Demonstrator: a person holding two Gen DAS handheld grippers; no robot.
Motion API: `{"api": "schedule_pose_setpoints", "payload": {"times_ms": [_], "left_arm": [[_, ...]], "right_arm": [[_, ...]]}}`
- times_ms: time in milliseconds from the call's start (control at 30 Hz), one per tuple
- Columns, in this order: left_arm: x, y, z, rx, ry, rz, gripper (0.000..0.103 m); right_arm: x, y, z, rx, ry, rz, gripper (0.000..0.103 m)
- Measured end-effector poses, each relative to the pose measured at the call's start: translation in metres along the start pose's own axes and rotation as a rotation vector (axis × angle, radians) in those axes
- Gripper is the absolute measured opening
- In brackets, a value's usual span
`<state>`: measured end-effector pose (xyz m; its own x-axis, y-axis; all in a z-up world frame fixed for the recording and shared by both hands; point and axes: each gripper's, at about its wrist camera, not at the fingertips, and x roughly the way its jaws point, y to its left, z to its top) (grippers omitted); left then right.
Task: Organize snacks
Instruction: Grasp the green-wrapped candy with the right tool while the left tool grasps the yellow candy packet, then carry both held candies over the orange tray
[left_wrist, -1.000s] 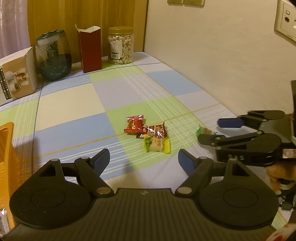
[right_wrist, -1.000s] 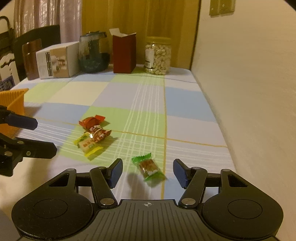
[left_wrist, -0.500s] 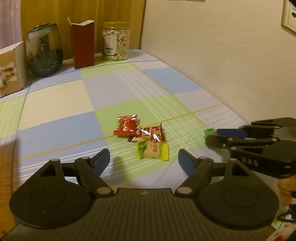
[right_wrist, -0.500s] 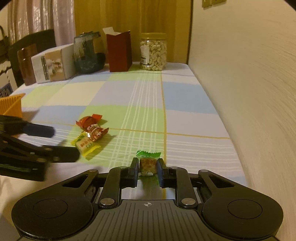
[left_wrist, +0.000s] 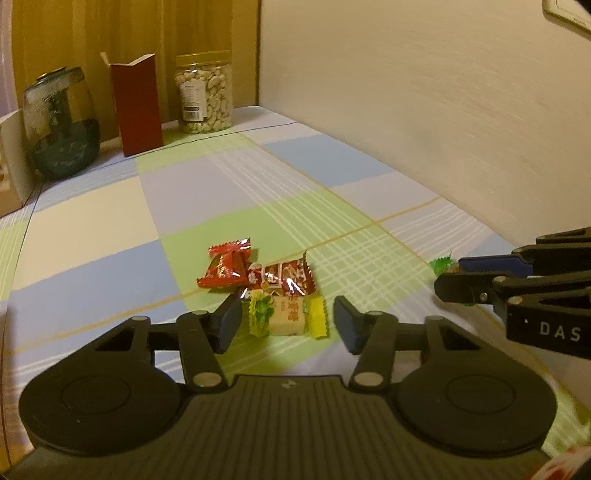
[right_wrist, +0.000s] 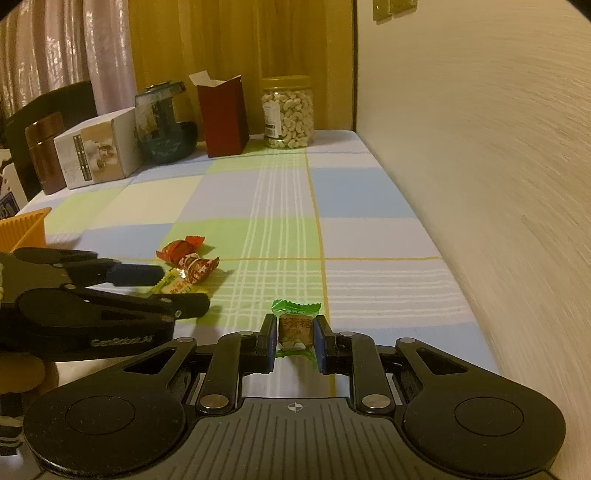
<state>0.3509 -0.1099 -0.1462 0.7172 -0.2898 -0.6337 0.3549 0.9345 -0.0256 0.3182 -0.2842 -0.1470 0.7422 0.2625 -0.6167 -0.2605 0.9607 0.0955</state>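
My right gripper (right_wrist: 295, 341) is shut on a green-wrapped candy (right_wrist: 294, 325), held low over the checked tablecloth; the candy also shows in the left wrist view (left_wrist: 442, 264). My left gripper (left_wrist: 284, 320) is open, its fingers either side of a yellow and green candy (left_wrist: 286, 318). Just beyond lie a red foil candy (left_wrist: 226, 267) and a red and white candy (left_wrist: 282, 277). In the right wrist view the left gripper (right_wrist: 177, 291) partly covers the yellow candy (right_wrist: 176, 286), with the red candies (right_wrist: 186, 256) behind it.
An orange basket (right_wrist: 26, 230) stands at the left edge. At the back are a cashew jar (right_wrist: 288, 112), a dark red open carton (right_wrist: 223, 116), a glass jar (right_wrist: 164, 123), a white box (right_wrist: 98, 149) and a brown canister (right_wrist: 44, 153). A wall runs along the right.
My right gripper closed on the green candy and has lifted it slightly. My left gripper moved forward over the yellow candy, jaws narrowing around it.
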Motion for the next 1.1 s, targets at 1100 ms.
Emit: {"api": "schedule_pose_setpoints", "payload": {"times_ms": [1100], "left_arm": [[-0.203,0.019,-0.032,-0.200,-0.010,0.072,0.021]], "right_arm": [[-0.125,0.081,0.001,0.116,-0.021,0.028,0.021]]}}
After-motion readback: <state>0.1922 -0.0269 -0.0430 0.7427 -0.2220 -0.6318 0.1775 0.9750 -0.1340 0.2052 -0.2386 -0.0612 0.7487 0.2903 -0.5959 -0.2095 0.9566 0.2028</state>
